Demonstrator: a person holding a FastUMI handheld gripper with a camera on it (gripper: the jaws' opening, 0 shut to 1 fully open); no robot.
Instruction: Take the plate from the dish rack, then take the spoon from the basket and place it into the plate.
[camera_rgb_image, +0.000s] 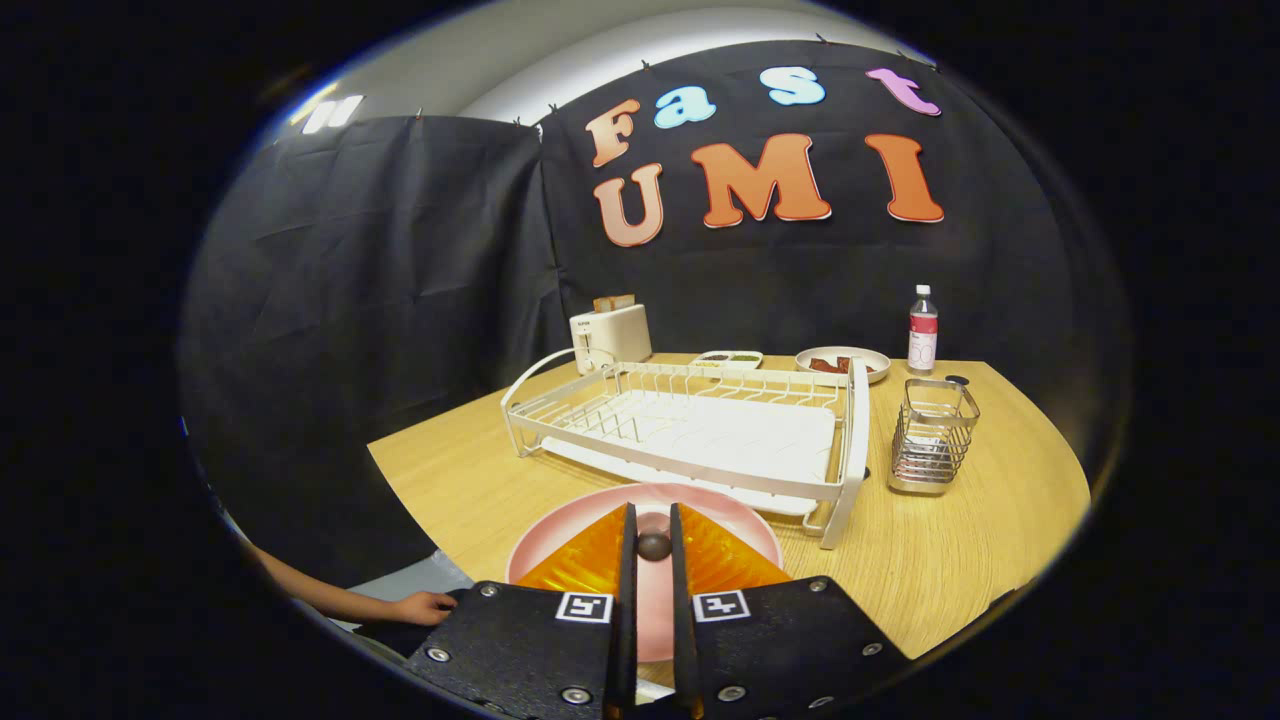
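Observation:
The pink plate (650, 497) lies flat on the wooden table (470, 480), just in front of the white dish rack (680, 470), whose slots are empty. My gripper (652, 512) hangs right over the plate with its fingers nearly together. They press on a small dark rounded thing (654, 546), which looks like the spoon seen end-on; the rest of it is hidden by the fingers. To the right of the rack stands the wire basket (935, 435), and I cannot make out anything in it.
At the back of the table stand a white toaster (610, 337), a small divided dish (728, 358), a plate with food (842, 362) and a bottle (922, 330). A person's hand (425, 607) rests beside the table's near-left edge.

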